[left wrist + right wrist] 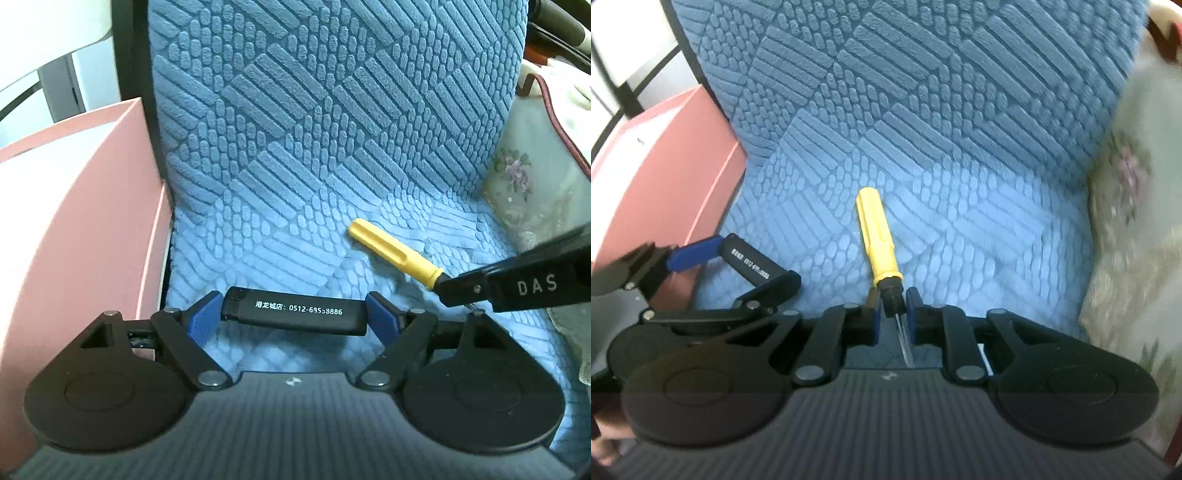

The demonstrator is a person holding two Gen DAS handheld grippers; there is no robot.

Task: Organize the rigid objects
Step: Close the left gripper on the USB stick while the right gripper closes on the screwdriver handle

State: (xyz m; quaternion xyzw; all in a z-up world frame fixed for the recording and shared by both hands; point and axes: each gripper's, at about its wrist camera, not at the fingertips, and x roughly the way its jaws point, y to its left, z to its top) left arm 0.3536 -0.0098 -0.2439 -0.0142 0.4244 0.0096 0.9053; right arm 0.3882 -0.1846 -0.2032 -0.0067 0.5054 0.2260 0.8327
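Along the left edge of both views a pink box stands close against the blue quilted cushion, which covers a seat and a backrest rising toward the top of the frame. On the right edge a pale floral cloth borders the cushion. Between box and cloth the seat lies broad and bare across the middle of the frame, with open room above and to either side of the tools.

Counted: one black lighter with white print, one yellow-handled screwdriver, one pink box, two grippers.

At the lower centre of the left wrist view the left gripper stands fairly wide, its blue pads pressing on the two ends of the lighter, which spans the gap crosswise and sits above the seat near the box. In the right wrist view the same lighter shows at the lower left, just beside the box.

At the lower centre of the right wrist view the right gripper is clenched narrow on the screwdriver's black collar, the thin metal shaft running back between the pads toward the camera and the yellow handle pointing up the frame over the seat. In the left wrist view the handle juts leftward from that gripper at the right edge
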